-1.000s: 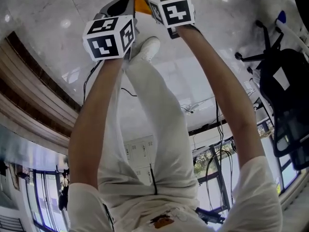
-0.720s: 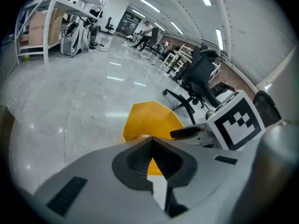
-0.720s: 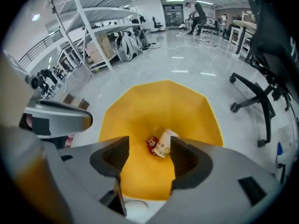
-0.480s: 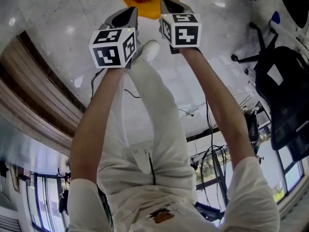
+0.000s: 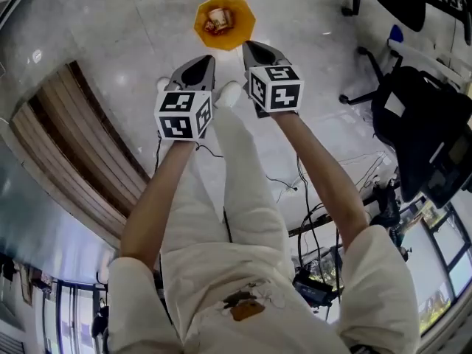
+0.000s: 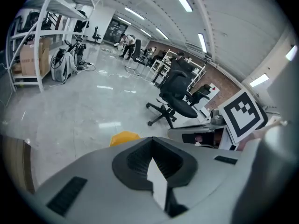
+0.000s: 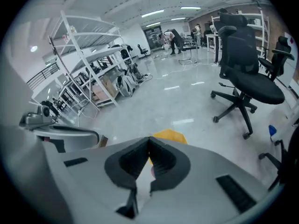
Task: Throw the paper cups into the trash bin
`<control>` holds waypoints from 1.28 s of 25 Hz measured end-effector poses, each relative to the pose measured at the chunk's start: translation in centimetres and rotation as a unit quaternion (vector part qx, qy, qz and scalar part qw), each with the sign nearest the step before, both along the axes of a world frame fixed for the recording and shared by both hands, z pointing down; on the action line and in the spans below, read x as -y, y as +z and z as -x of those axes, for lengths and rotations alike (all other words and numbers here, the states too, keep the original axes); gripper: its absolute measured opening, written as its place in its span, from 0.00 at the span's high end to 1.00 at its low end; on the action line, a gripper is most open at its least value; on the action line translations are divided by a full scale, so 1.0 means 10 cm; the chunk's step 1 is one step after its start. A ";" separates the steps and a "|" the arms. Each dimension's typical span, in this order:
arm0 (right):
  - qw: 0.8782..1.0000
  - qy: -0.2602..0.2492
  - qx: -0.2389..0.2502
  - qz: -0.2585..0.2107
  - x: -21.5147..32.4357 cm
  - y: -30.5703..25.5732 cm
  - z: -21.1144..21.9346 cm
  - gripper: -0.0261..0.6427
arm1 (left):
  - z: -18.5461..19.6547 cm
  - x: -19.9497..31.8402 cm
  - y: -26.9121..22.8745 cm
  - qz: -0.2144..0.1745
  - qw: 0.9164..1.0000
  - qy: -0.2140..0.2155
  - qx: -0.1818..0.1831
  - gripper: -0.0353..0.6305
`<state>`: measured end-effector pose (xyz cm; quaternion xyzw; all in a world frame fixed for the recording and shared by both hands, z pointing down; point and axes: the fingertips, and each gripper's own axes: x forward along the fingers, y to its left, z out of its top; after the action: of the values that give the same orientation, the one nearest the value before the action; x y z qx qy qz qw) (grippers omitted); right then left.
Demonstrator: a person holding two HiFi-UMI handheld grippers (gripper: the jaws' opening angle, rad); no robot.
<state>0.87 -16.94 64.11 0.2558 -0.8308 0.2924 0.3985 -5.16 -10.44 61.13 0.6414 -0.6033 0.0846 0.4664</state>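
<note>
The left gripper is being held with its jaws pressed together at the tips, and nothing is being carried between them. The right gripper is likewise being held fully closed, its jaws having just been closing on nothing. In the head view both grippers are being pointed forward and downward side by side, close together but apart. Each is being borne on an outstretched bare forearm, with a marker cube being shown on the left gripper and a second cube on the right. Beyond and below the jaw tips, an orange trash bin is being seen standing on the pale polished floor. The paper cups are being seen lying inside it, though their number cannot be told. In both gripper views the bin's edge is being shown just past the closed jaws. A white shoe and a leg in light trousers are being seen beneath the arms, between the two grippers. To the right, a black office chair is being shown standing well apart from the bin. To the left, a curved band of wooden slats is being shown along the floor. In the right gripper view, white metal shelving is being seen across the hall.
</note>
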 end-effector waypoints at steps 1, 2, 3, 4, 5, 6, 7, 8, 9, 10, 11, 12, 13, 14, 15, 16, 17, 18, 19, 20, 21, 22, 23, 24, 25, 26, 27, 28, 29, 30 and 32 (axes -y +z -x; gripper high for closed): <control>1.000 0.003 0.010 -0.001 -0.01 -0.20 0.03 0.95 | 0.00 0.00 -0.20 -0.007 1.000 0.001 0.001 0.94; 1.000 0.007 0.020 -0.002 -0.03 -0.41 0.06 0.95 | -0.01 0.00 -0.40 -0.014 1.000 0.002 0.001 0.94; 0.999 0.011 0.030 -0.001 -0.06 -0.62 0.08 0.95 | -0.03 -0.01 -0.61 -0.021 1.000 0.004 0.001 0.94; 0.999 0.013 0.039 0.000 -0.11 -0.83 0.09 0.95 | -0.06 -0.03 -0.82 -0.028 1.000 0.005 0.000 0.94; 0.999 0.015 0.048 -0.001 -0.16 -1.06 0.10 0.95 | -0.09 -0.04 -1.04 -0.036 0.999 0.008 -0.001 0.94; 0.998 0.014 0.056 -0.003 -0.20 -1.27 0.11 0.95 | -0.12 -0.06 -1.26 -0.044 0.999 0.011 -0.001 0.94; 0.998 0.012 0.064 -0.006 -0.25 -1.48 0.13 0.95 | -0.14 -0.07 -1.47 -0.052 0.999 0.014 0.000 0.94; 0.997 0.008 0.071 -0.010 -0.30 -1.68 0.14 0.95 | -0.15 -0.08 -1.67 -0.061 0.998 0.017 0.001 0.94; 0.997 0.006 0.077 -0.014 -0.35 -1.86 0.15 0.95 | -0.16 -0.10 -1.86 -0.070 0.997 0.020 0.002 0.94; 0.996 0.003 0.083 -0.017 -0.40 -2.03 0.17 0.95 | -0.16 -0.12 -2.04 -0.078 0.997 0.023 0.003 0.94; 0.996 0.001 0.091 -0.022 -0.44 -2.20 0.18 0.95 | -0.16 -0.13 -2.21 -0.087 0.996 0.025 0.005 0.94; 0.995 -0.002 0.098 -0.029 -0.46 -2.36 0.20 0.95 | -0.14 -0.14 -2.38 -0.097 0.995 0.026 0.006 0.94; 0.994 -0.004 0.106 -0.037 -0.47 -2.52 0.22 0.95 | -0.12 -0.14 -2.53 -0.107 0.994 0.026 0.008 0.94; 0.993 -0.005 0.113 -0.043 -0.49 -2.68 0.22 0.95 | -0.10 -0.16 -2.69 -0.115 0.993 0.025 0.008 0.94; 0.992 -0.005 0.120 -0.047 -0.53 -2.85 0.22 0.95 | -0.08 -0.20 -2.84 -0.121 0.992 0.024 0.008 0.94; 0.991 -0.004 0.126 -0.048 -0.58 -3.00 0.20 0.95 | -0.07 -0.27 -2.98 -0.126 0.992 0.024 0.008 0.94; 0.990 -0.004 0.131 -0.049 -0.65 -3.15 0.18 0.95 | -0.07 -0.35 -3.12 -0.130 0.991 0.023 0.007 0.94; 0.989 -0.005 0.135 -0.051 -0.73 -3.29 0.16 0.95 | -0.07 -0.43 -3.25 -0.134 0.991 0.022 0.005 0.94; 0.989 -0.006 0.140 -0.053 -0.79 -3.43 0.14 0.95 | -0.07 -0.51 -3.37 -0.138 0.990 0.021 0.004 0.94; 0.988 -0.007 0.145 -0.056 -0.83 -3.55 0.13 0.95 | -0.07 -0.58 -3.48 -0.143 0.990 0.020 0.003 0.94; 0.987 -0.009 0.150 -0.058 -0.88 -3.67 0.12 0.95 | -0.07 -0.64 -3.59 -0.148 0.989 0.021 0.003 0.94; 0.986 -0.010 0.155 -0.061 -0.92 -3.78 0.12 0.95 | -0.08 -0.69 -3.69 -0.153 0.988 0.023 0.002 0.94; 0.985 -0.012 0.160 -0.064 -0.97 -3.89 0.13 0.95 | -0.09 -0.75 -3.79 -0.158 0.987 0.025 0.002 0.94; 0.984 -0.014 0.165 -0.067 -1.03 -4.00 0.13 0.95 | -0.10 -0.81 -3.88 -0.163 0.986 0.026 0.001 0.94; 0.983 -0.017 0.171 -0.071 -1.08 -4.10 0.14 0.95 | -0.12 -0.86 -3.98 -0.168 0.985 0.028 0.000 0.94; 0.981 -0.020 0.177 -0.075 -1.14 -4.20 0.15 0.95 | -0.12 -0.90 -4.07 -0.174 0.984 0.028 -0.001 0.94; 0.979 -0.024 0.183 -0.080 -1.19 -4.30 0.17 0.95 | -0.12 -0.93 -4.17 -0.180 0.983 0.028 0.000 0.94; 0.978 -0.029 0.190 -0.086 -1.25 -4.41 0.19 0.95 | -0.11 -0.97 -4.27 -0.188 0.982 0.026 0.001 0.94; 0.975 -0.033 0.197 -0.092 -1.30 -4.51 0.22 0.95 | -0.10 -0.99 -4.36 -0.195 0.981 0.025 0.003 0.94; 0.973 -0.036 0.204 -0.099 -1.35 -4.60 0.24 0.95 | -0.07 -1.02 -4.44 -0.201 0.979 0.022 0.004 0.94; 0.969 -0.040 0.218 -0.110 -1.44 -4.77 0.28 0.95 | -0.02 -1.07 -4.56 -0.212 0.977 0.016 0.003 0.94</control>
<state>-1.95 -2.58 16.38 0.1944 -0.9343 0.2316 0.1887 -4.92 0.25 15.54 0.7348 -0.5985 -0.0359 0.3171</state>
